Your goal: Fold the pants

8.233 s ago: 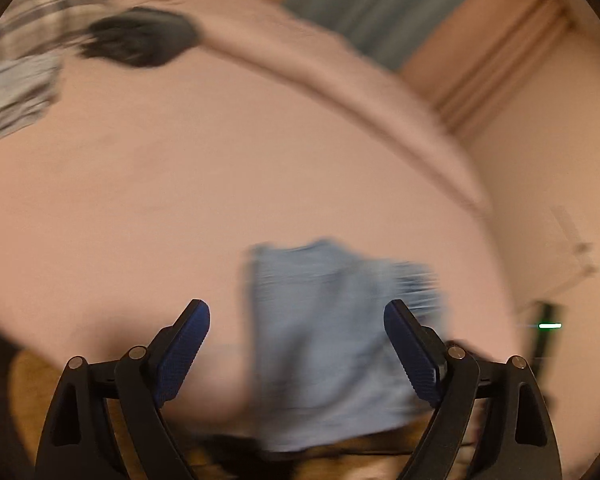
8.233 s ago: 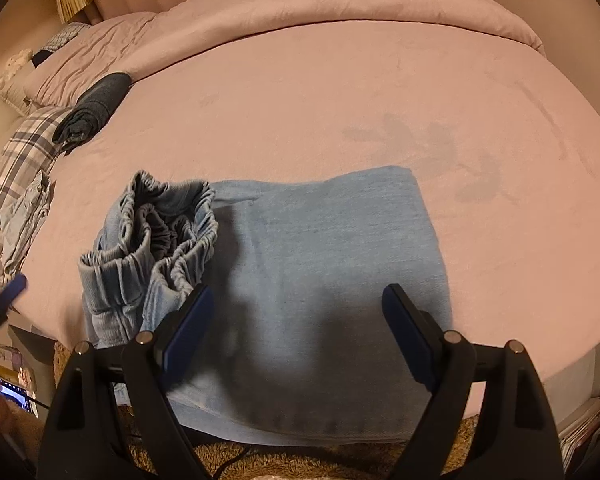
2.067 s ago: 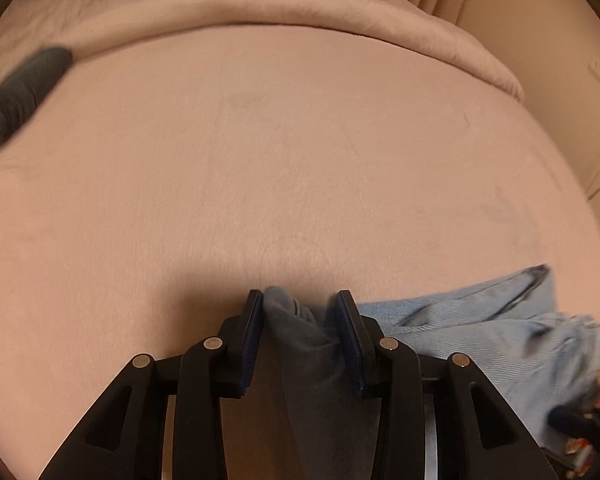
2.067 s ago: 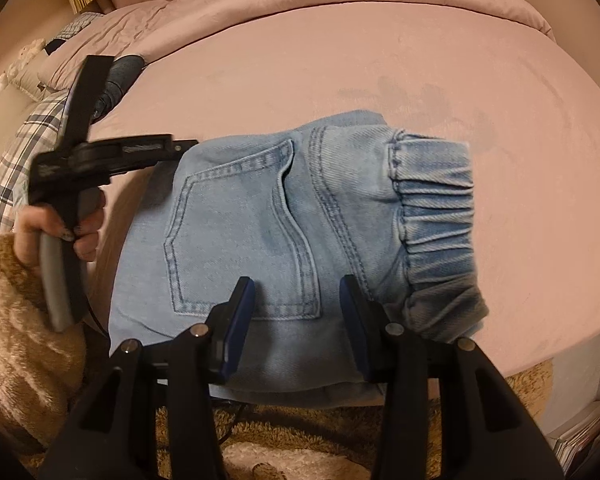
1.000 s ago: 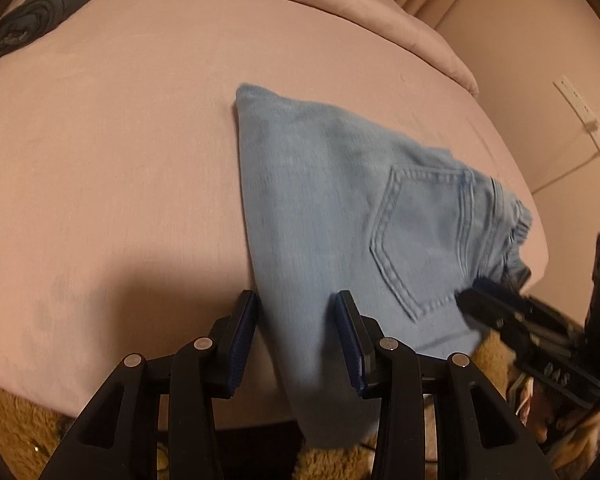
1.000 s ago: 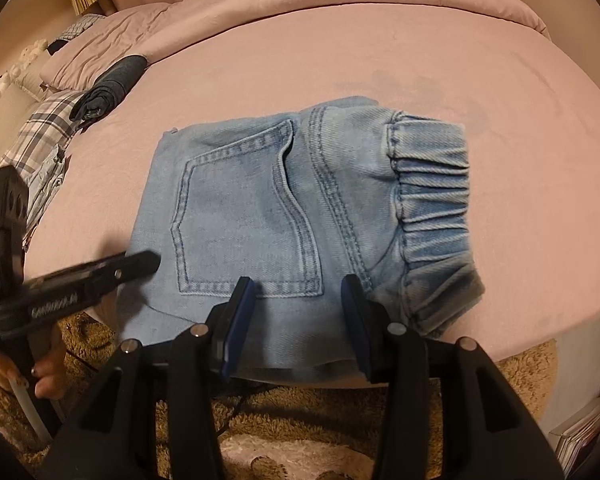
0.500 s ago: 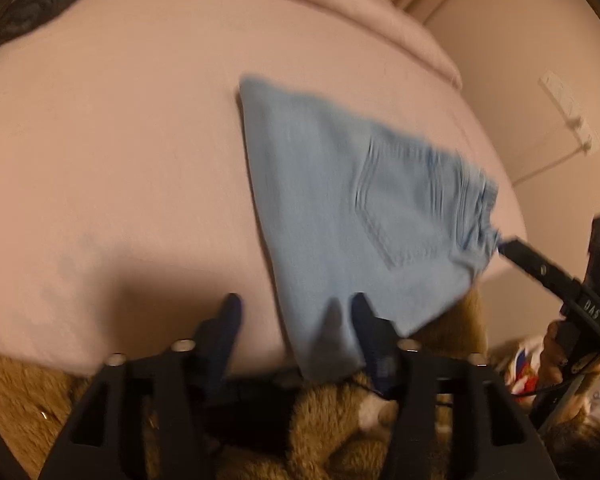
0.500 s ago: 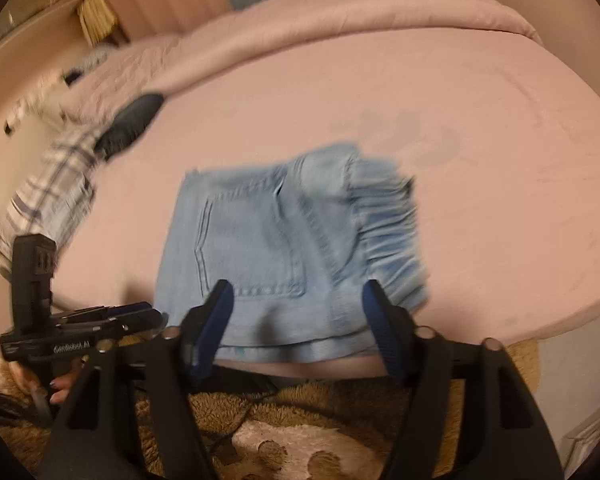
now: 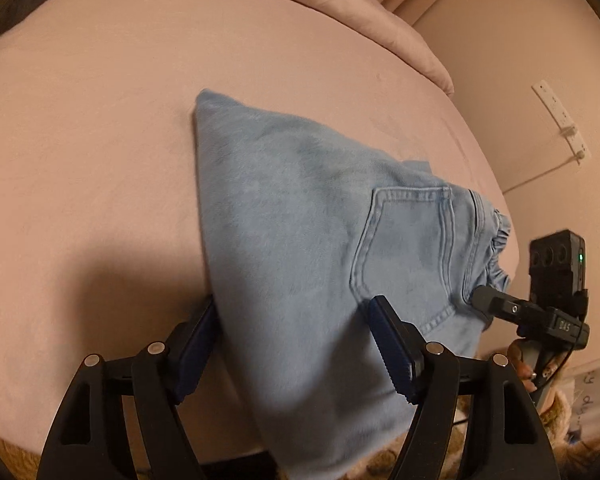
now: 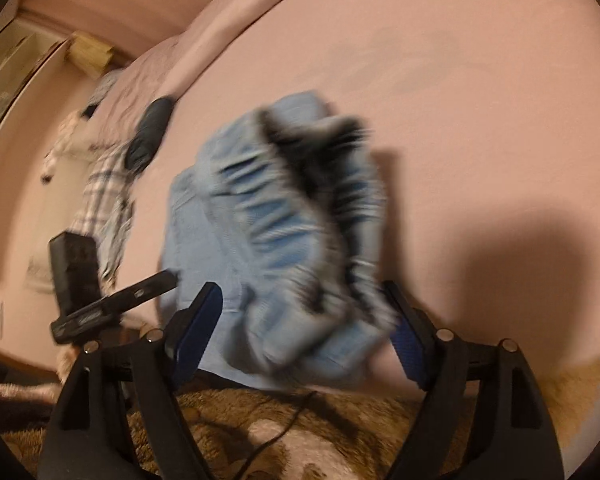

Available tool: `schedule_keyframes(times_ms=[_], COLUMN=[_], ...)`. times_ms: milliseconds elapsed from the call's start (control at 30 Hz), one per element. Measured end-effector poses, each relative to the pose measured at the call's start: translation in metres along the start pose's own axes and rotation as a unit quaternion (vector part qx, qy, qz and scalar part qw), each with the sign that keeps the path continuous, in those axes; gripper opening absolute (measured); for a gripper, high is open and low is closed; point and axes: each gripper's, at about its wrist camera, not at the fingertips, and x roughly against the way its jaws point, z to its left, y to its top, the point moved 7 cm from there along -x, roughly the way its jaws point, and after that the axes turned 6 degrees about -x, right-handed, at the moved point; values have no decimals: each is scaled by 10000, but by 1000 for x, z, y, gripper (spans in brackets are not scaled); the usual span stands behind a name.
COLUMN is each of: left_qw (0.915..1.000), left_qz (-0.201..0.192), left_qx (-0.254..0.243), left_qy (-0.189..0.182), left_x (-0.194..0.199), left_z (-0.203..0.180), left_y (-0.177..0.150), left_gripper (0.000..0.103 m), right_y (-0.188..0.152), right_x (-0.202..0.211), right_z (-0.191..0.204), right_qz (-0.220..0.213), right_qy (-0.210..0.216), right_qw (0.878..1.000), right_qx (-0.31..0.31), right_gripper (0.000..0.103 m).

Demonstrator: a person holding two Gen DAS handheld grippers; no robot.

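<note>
Folded jeans (image 9: 300, 248) at bed (image 9: 100, 140) near edge, long axis running lower left to right. Left tool (image 9: 292, 344) astride the plain end, right tool (image 10: 304, 328) astride elastic waistband (image 10: 300, 216); both opening, gripping nothing.

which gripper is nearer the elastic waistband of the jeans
Right. The right gripper straddles the waistband end, jaws opening. The left gripper straddles the plain folded end of the jeans, jaws also opening.
</note>
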Motion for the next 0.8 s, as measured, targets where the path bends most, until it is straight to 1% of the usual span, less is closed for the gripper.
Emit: schedule_keyframes(times_ms=[33,167,233,267,300,333,367,400,433,467,500,533,600,700,767,800], left_qw=[10000,9998,9994,9992,9990,9987,9985,9983,9977,9973,9962,9947,9938,9917,9910,9909], left_qz=[22,-61,-103,-121,-137,-162,-187,-192,-202,-217,-258,-293,-399,-615,-740,-777], left_qx=[-48,-65,-105,-91,-81,-54,17,38,13,-66,-157,-275,-367,-423,-389,-362], left_qy=[42,179,310,379,420,471,511,556,644,695,814,946,971,1046,1047,1034], left_x=[-2,-9,-11,-13,-16,-15,-12,-11,-8,-3,4,11,24,46,62,68], left_z=[-1,-3,-6,-8,-10,-13,-13,-16,-17,-22,-23,-27,-34,-38,-35,-33], left_y=[2,9,11,12,14,14,13,14,14,15,16,16,16,16,16,16], left_gripper=[74,74,70,67,60,57,50,42,37,29,18,18,18,18,18,18], right_y=[1,9,12,12,8,6,1,-4,-6,-9,-11,-12,-15,-19,-12,-14], right_x=[-7,-24,-26,-26,-26,-25,-25,-24,-21,-18,-16,-12,-3,7,11,13], right_z=[4,12,12,12,13,16,20,25,24,29,33,38,51,73,74,82], right_qz=[96,216,177,123,5,-91,-226,-377,-438,-519,-564,-624,-749,-832,-902,-953], right_qy=[152,446,494,381,13,-187,-336,-505,-571,-600,-606,-650,-704,-614,-615,-609], right_qw=[9998,9987,9985,9991,10000,9998,9991,9979,9972,9967,9965,9958,9940,9933,9921,9912], right_qx=[-30,-67,-162,-157,-39,57,124,166,176,152,137,185,372,513,612,692], right_gripper=[81,81,75,66,55,55,52,50,48,45,44,41,36,35,35,35])
